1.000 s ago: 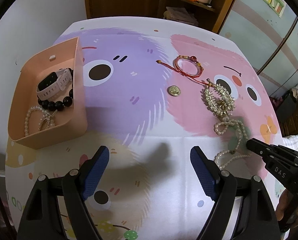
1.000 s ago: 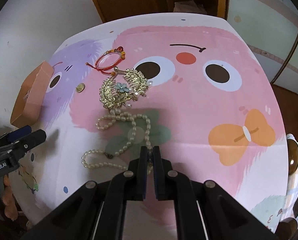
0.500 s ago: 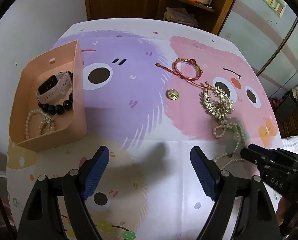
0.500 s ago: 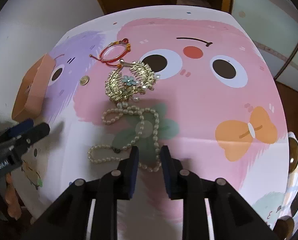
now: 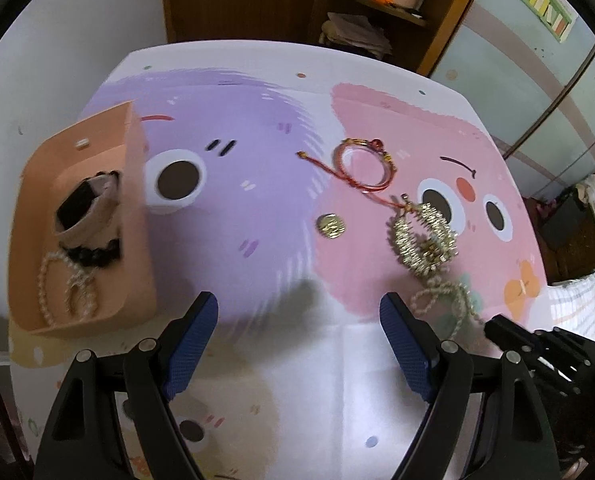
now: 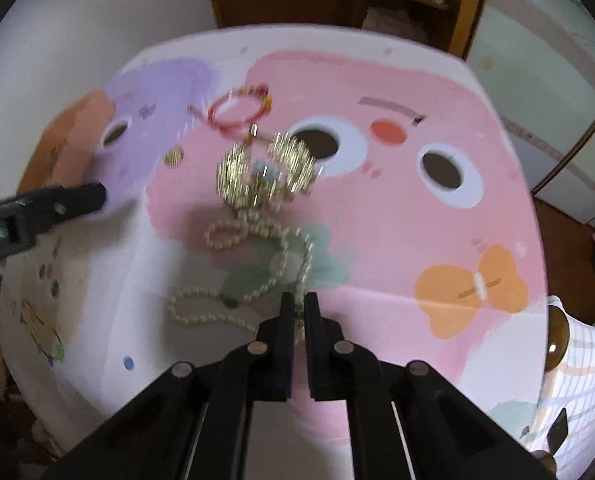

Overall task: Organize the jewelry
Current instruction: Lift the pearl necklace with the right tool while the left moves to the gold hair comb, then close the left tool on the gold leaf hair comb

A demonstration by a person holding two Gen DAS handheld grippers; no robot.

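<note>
On the far left of the table (image 5: 337, 380), covered with a cartoon-print cloth, stood a peach-coloured box (image 5: 137, 216). Inside it lay a pale-strapped watch (image 5: 85, 204) at the back, a black bead bracelet (image 5: 93, 254) just in front of it, and a small pearl bracelet (image 5: 63, 288) nearest the front wall.

The left gripper (image 5: 299, 344) hovered over bare cloth to the right of the box, its blue-padded fingers (image 5: 191, 344) spread wide with nothing between them.

Further right, on the seam between the purple and pink patches, a small gold coin-like piece (image 5: 331, 225) lay alone. Beyond it, toward the far edge, sat a red cord bracelet (image 5: 363, 166) with its loose end trailing left. To the right of the coin was a gold comb-like hair ornament (image 5: 423, 240), and just in front of that, touching it, a long pearl necklace (image 6: 253, 272) lay in loops across a green patch.

At the right, the right gripper (image 6: 298, 308) pointed steeply down at the near end of the necklace. Its jaws had just closed from a wider gap, and a strand of pearls sat pinched between the nearly meeting fingers (image 6: 285, 320). The rest of the necklace lay on the cloth; both views were blurred.
</note>
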